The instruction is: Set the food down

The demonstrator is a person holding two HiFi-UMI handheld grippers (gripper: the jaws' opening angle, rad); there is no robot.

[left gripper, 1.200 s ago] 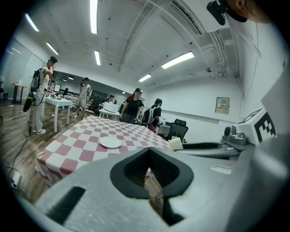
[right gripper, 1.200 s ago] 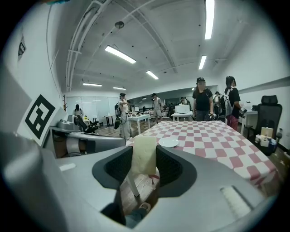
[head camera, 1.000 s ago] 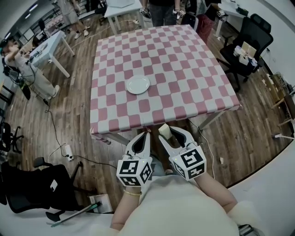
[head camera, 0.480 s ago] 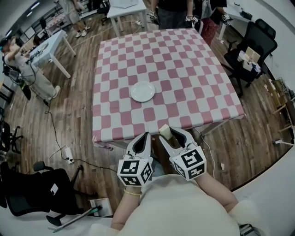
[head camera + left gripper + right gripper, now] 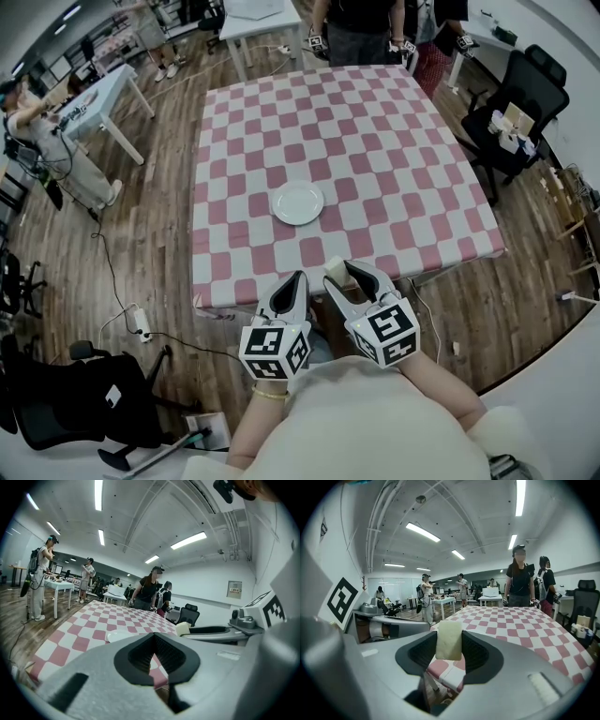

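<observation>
The right tool (image 5: 339, 271) clamps a pale block of food (image 5: 449, 640) between its jaws, by the near edge of the checked surface (image 5: 375, 131); the left tool (image 5: 299, 277) is beside it, jaws together (nothing between them); a white plate (image 5: 297, 202) lies mid-surface

It looks like a big open-plan office used as a test lab. A wood-patterned floor (image 5: 150, 216) carries white work tables (image 5: 103, 94), black swivel chairs (image 5: 506, 131) and one table under a pink-and-white checked cloth (image 5: 347, 141), while loose cables (image 5: 108, 272) run to a power strip (image 5: 141, 323). Long strip lights (image 5: 190, 540) hang among bare ceiling pipes, and several people (image 5: 42, 573) stand about wearing headgear, one with a backpack.
</observation>
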